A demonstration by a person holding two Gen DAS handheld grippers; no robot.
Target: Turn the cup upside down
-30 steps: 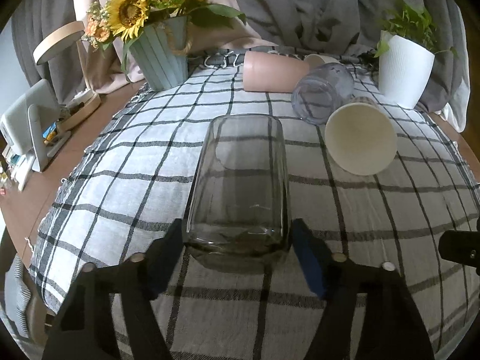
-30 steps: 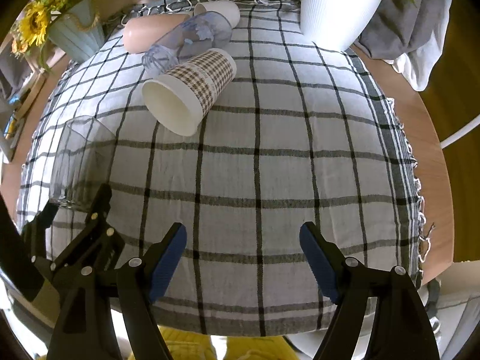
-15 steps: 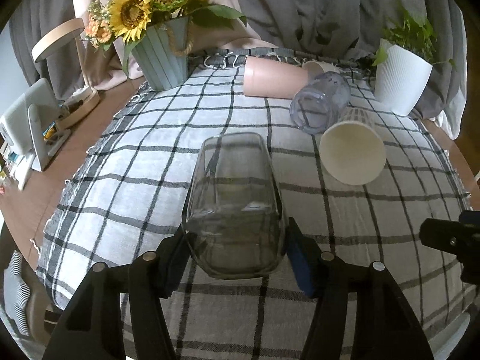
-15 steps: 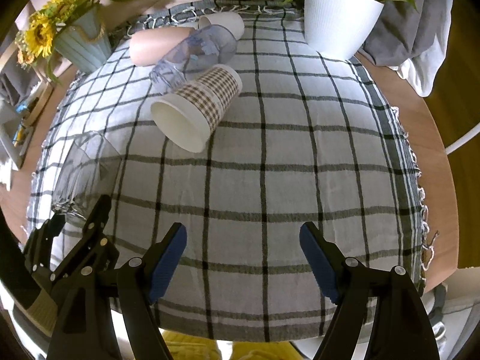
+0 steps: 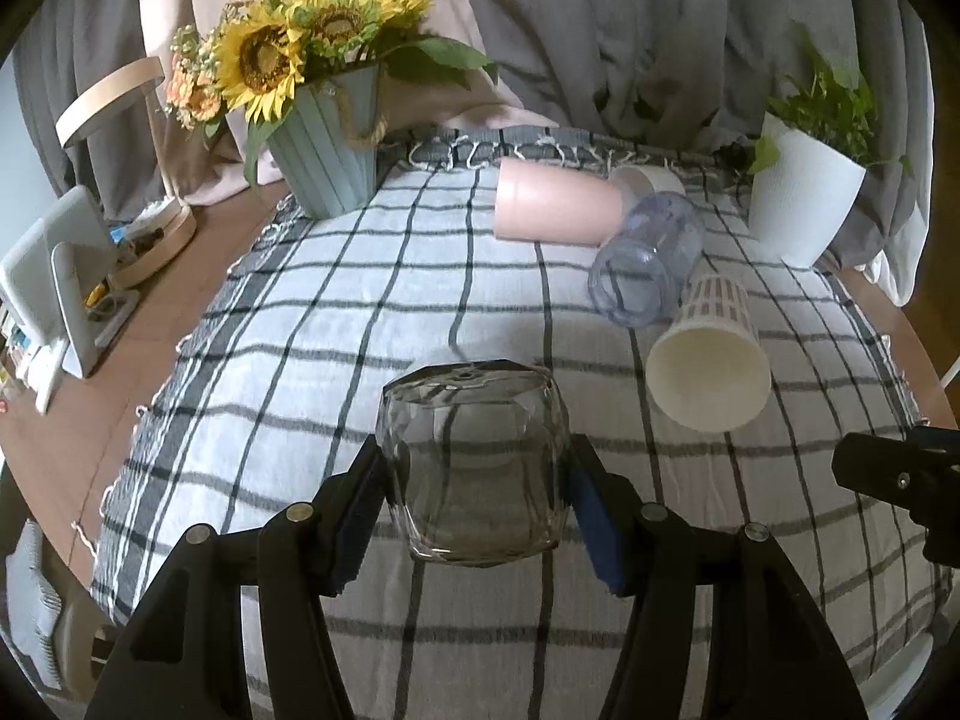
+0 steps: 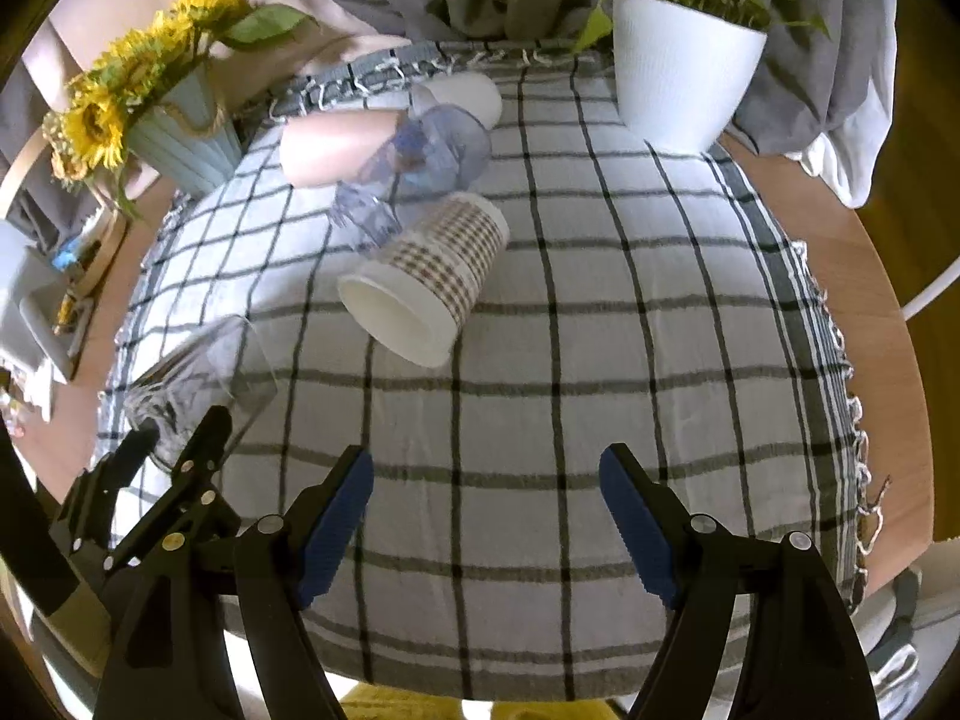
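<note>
Checked grey-and-white tablecloth [image 5: 336, 324] covers a wooden table [image 6: 864, 276]; grey curtains hang behind.

Landmark: patterned paper cup [image 5: 711, 360], lying on its side, open mouth toward the cameras.
- Clear purple tumbler [image 5: 648, 264] lies on its side touching the paper cup's far end.
- Pink cup [image 5: 555, 209] on its side beyond the tumbler, touching it; small white cup [image 5: 651, 180] behind both.
- White planter [image 5: 804, 204] with a green plant stands well beyond and to the right of the paper cup.
- Sunflower vase [image 5: 330, 162] stands far left of it, at the cloth's far corner.

Left gripper [image 5: 474, 501]: blue pads clamped on either side of the clear glass cup [image 5: 474, 462]. Cup is held off the cloth, tilted, near and left of the paper cup. In the right wrist view the glass cup [image 6: 198, 384] appears at the left edge, slanted in that claw.

Right gripper [image 6: 486, 522]: fingers spread wide, nothing between them, above the cloth on the near side of the paper cup [image 6: 426, 282].
</note>
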